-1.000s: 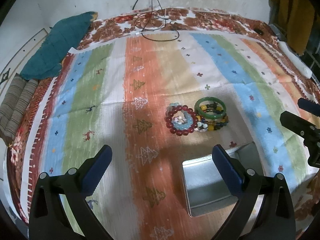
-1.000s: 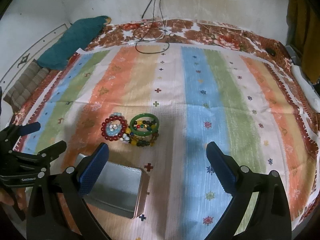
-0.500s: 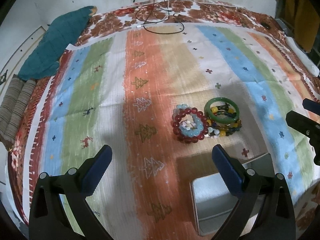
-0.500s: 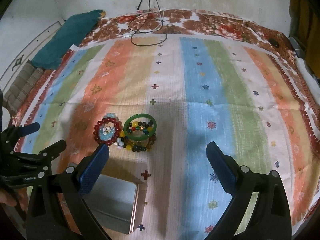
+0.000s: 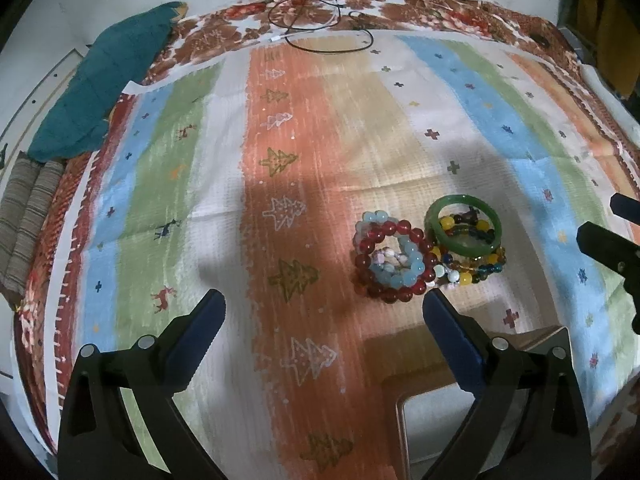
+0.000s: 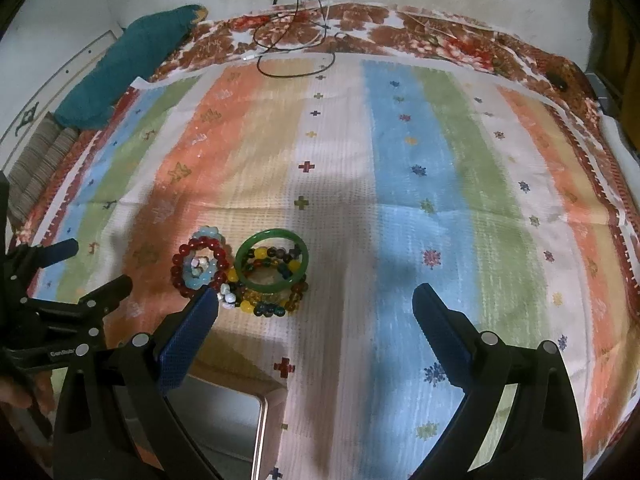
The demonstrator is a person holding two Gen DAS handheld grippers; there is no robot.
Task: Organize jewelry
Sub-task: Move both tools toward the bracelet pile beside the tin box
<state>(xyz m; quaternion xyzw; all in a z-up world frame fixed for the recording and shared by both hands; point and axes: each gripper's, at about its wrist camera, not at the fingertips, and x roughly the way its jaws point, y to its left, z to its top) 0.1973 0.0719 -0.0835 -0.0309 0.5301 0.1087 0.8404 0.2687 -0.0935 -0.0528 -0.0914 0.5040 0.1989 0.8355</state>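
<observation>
A striped woven cloth in orange, beige, blue, green and white, printed with small trees, deer and crosses, fills most of both views, lying over a brown floral sheet. A teal quilted cushion sits at the upper left of the frame. A rectangular silvery metal tin, open side up, lies at the lower edge of both views, near the jewelry.

The left gripper, black with blue finger pads, stands wide apart and empty at the bottom of its own view. The right gripper is equally spread, holding nothing.

The jewelry is heaped right of centre in the left view and left of centre in the right view. A smooth green glassy bangle rests tilted atop a string of yellow, amber and dark round beads. Touching it, a dark red bead bracelet rings a pale blue bead bracelet.

A thin black cable loops at the top.
</observation>
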